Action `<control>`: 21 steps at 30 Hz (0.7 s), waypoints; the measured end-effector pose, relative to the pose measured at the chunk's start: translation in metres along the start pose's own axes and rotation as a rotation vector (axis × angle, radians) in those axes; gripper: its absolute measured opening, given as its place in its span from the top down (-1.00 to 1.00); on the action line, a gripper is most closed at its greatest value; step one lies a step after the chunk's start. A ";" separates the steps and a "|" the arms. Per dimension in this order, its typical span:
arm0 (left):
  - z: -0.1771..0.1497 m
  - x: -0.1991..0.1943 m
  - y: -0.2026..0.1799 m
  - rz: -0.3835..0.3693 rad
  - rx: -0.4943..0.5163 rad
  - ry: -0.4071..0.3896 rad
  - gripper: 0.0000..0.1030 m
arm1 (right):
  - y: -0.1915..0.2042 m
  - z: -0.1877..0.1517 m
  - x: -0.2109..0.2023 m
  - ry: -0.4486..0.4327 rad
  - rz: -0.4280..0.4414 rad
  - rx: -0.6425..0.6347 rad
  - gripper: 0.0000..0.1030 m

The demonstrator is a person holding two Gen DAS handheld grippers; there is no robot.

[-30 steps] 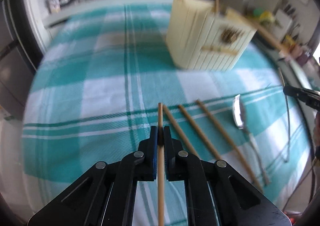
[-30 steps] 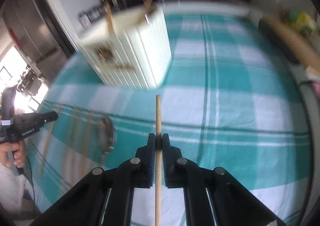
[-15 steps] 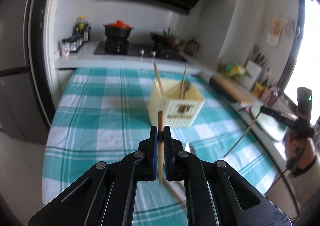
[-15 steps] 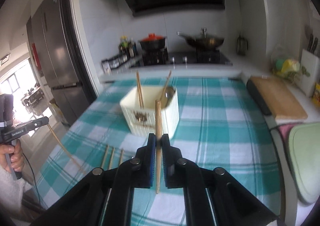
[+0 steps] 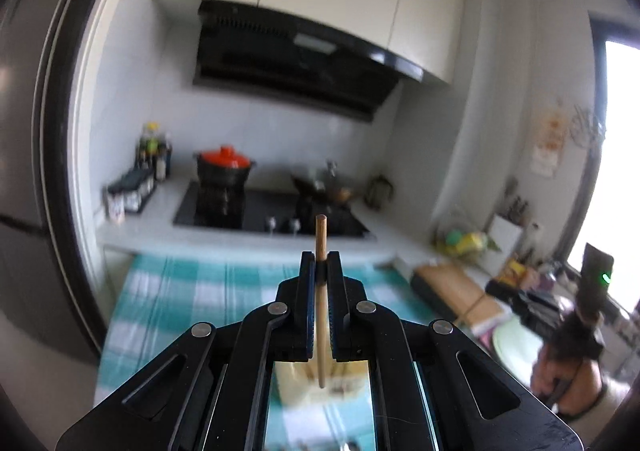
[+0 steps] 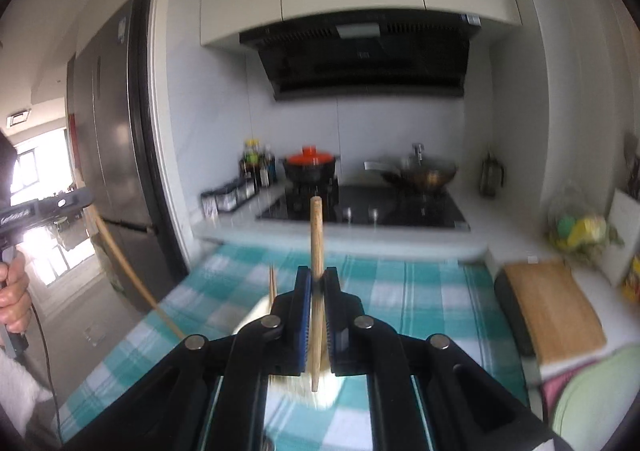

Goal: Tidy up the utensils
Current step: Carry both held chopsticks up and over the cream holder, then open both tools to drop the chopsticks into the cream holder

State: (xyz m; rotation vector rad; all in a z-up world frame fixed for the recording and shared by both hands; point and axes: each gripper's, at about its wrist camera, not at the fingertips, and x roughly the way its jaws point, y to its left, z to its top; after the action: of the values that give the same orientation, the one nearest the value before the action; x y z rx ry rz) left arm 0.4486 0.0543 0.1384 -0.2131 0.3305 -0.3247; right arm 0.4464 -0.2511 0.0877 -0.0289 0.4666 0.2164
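Overhead, two claws (image 5: 319, 267) (image 6: 317, 283), two chopsticks (image 5: 320, 239) (image 6: 316, 235)

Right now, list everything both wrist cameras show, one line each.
Wooden chopstick in left gripper: one, tan, upright between the fingers.
Wooden chopstick in right gripper: one, tan, upright between the fingers.
Cream utensil holder: one, on the cloth below the right gripper; a chopstick tip shows above it.
Teal-and-white checked tablecloth: one, covering the table.
Black pot with orange lid: one, on the hob.
Dark wok: one, on the hob.
Wooden cutting board: one, right counter.
Black range hood: one, above the hob.
Left gripper: black, shut on its chopstick.
Right gripper: black, shut on its chopstick.
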 end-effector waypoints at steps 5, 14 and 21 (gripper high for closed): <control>0.000 0.070 -0.011 -0.004 -0.036 0.073 0.93 | 0.005 0.002 0.049 0.043 0.009 -0.049 0.87; -0.068 0.199 -0.016 -0.008 0.005 0.471 0.93 | -0.024 -0.055 0.165 0.450 0.086 0.093 0.87; -0.108 0.236 -0.018 0.017 0.003 0.550 0.84 | -0.035 -0.079 0.201 0.512 0.073 0.146 0.80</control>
State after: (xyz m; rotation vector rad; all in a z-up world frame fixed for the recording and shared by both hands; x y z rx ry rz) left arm 0.6167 -0.0598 -0.0238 -0.1142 0.8740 -0.3639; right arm 0.5940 -0.2509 -0.0746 0.0775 0.9934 0.2460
